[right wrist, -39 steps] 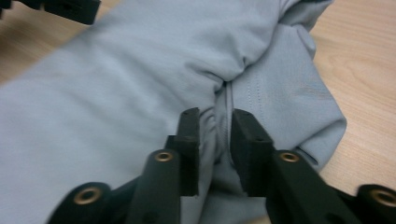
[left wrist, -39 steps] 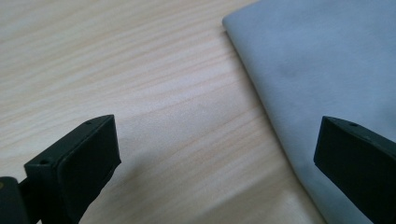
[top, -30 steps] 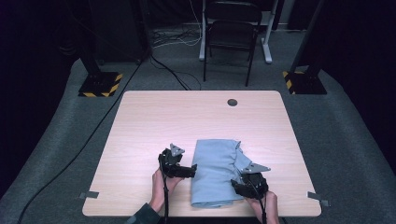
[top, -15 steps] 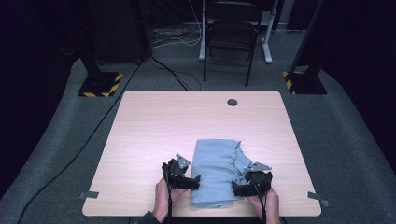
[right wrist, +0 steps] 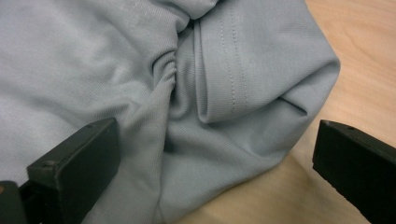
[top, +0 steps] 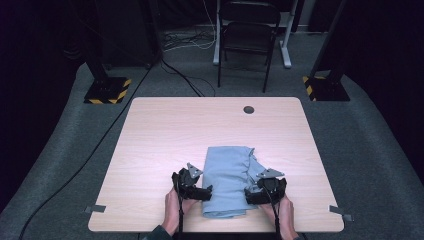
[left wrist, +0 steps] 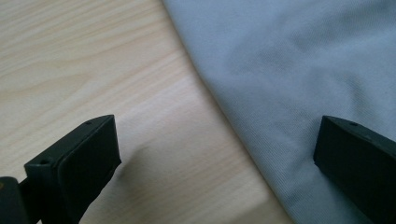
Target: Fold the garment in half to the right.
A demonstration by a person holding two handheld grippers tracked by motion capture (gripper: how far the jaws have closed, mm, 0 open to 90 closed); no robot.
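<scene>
From the high view, a folded light blue-grey knit garment [top: 227, 180] lay on the near half of the pale wood-grain rectangular counter [top: 165, 130], close to the front edge. The left tool [top: 204, 191] sat against the garment's left edge and the right tool [top: 248, 193] against its right edge, each held by a hand reaching in from the bottom. A black folding metal chair [top: 248, 35] stood on the grey carpet beyond the counter.

In the left gripper view, the left tool [left wrist: 217, 154] was spread wide, one jaw over bare wood, the other over the cloth, with the garment's smooth folded edge [left wrist: 299, 84] running diagonally between them. Nothing was pinched.

In the right gripper view, the right tool [right wrist: 215, 158] had just been opening and stood spread wide. The garment [right wrist: 140, 70] lay between and beneath the jaws, bunched into folds, with a double-stitched hem [right wrist: 231, 60] turned over itself. One jaw hung over the cloth, the other over bare counter [right wrist: 364, 56]. The pads were not pressing on the fabric.
</scene>
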